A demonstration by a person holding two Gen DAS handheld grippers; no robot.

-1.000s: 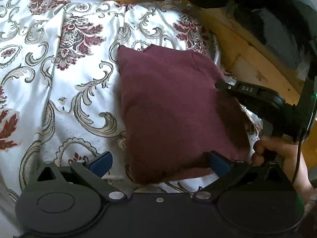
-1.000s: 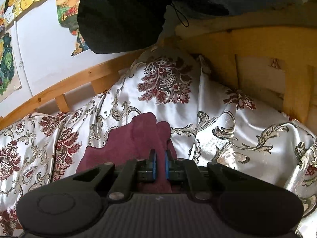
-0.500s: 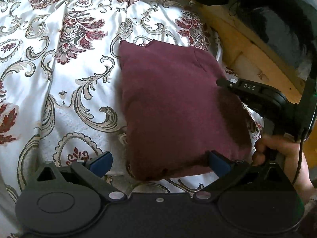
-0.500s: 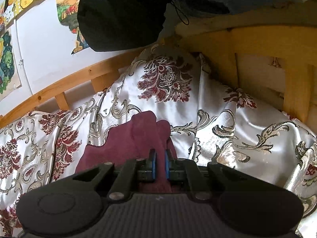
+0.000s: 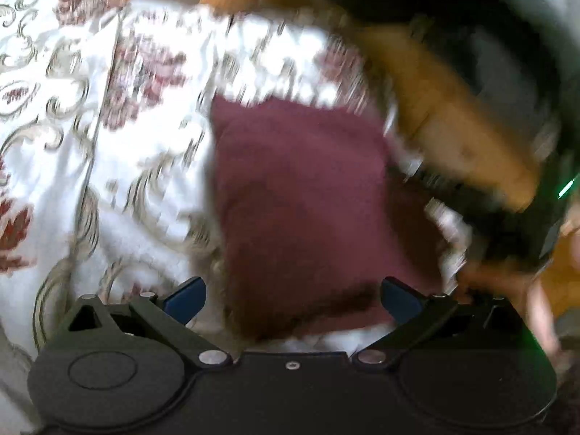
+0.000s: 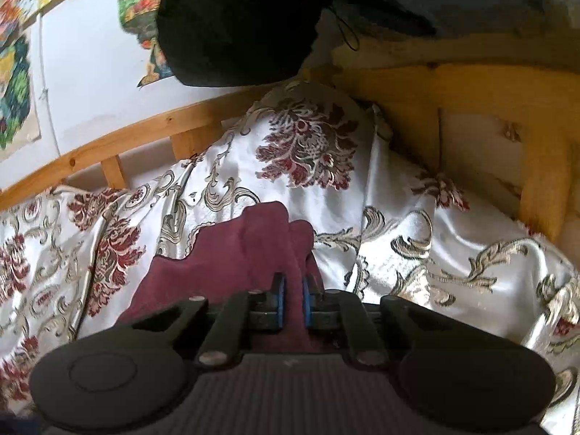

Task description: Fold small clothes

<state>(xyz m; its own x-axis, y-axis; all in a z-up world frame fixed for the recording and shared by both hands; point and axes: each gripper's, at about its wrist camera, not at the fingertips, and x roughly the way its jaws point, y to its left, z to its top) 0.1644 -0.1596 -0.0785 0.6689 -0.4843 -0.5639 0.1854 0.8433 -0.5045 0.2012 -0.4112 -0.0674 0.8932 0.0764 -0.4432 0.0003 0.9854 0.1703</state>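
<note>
A maroon garment (image 5: 304,203) lies folded into a rough rectangle on the floral bedspread (image 5: 108,166). My left gripper (image 5: 291,297) is open, its blue pads on either side of the garment's near edge, not closed on it. The left wrist view is motion-blurred. My right gripper (image 6: 293,299) is shut on a bunched edge of the maroon garment (image 6: 232,253), at the garment's right side. The right gripper's black body (image 5: 507,217) and the hand holding it show in the left wrist view.
A wooden bed frame (image 6: 471,108) runs along the back and right of the bedspread (image 6: 435,253). Dark fabric (image 6: 232,21) hangs overhead. A white wall with colourful pictures (image 6: 21,83) is at the far left.
The left gripper view has shifted and blurred, showing the left gripper moving; the garment sits slightly lower in view. The right gripper stays shut on the garment edge, almost unmoved.
</note>
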